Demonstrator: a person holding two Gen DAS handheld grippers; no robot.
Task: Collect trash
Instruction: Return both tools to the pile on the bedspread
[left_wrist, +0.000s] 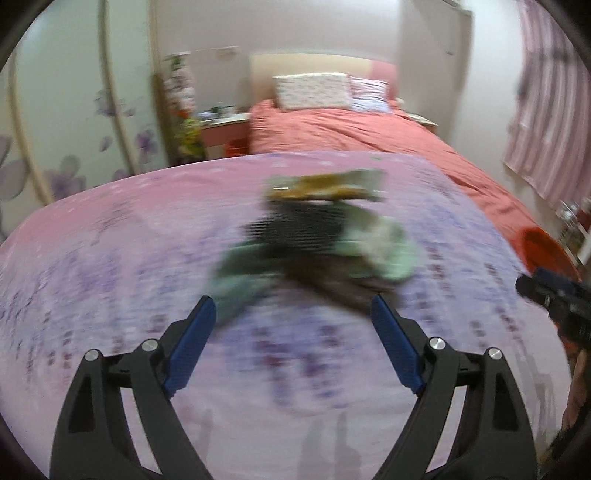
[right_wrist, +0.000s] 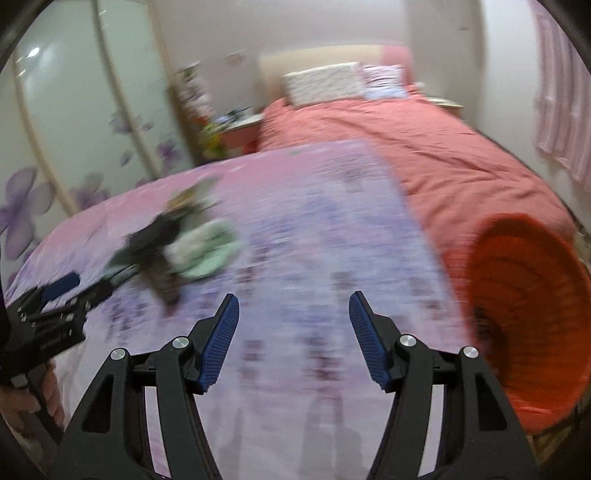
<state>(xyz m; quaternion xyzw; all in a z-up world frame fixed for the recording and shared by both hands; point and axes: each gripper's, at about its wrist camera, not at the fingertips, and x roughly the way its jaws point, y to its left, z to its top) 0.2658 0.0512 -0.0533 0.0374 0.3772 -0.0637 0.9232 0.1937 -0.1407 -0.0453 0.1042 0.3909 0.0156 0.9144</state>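
A blurred pile of trash (left_wrist: 314, 243) lies on the pink-purple floral sheet (left_wrist: 110, 258): a dark wrapper, pale green crumpled pieces and a yellowish packet (left_wrist: 325, 186) at its far side. My left gripper (left_wrist: 293, 306) is open and empty, just short of the pile. In the right wrist view the pile (right_wrist: 173, 247) is at the left, with the left gripper (right_wrist: 70, 288) beside it. My right gripper (right_wrist: 293, 306) is open and empty over bare sheet. An orange bin (right_wrist: 524, 317) stands at the right.
A bed with a coral duvet (left_wrist: 369, 133) and pillows (left_wrist: 314, 90) lies beyond the sheet. A wardrobe with purple flowers (left_wrist: 66, 129) is at the left, a nightstand (left_wrist: 225, 129) beside it, striped curtains (left_wrist: 546, 110) at the right.
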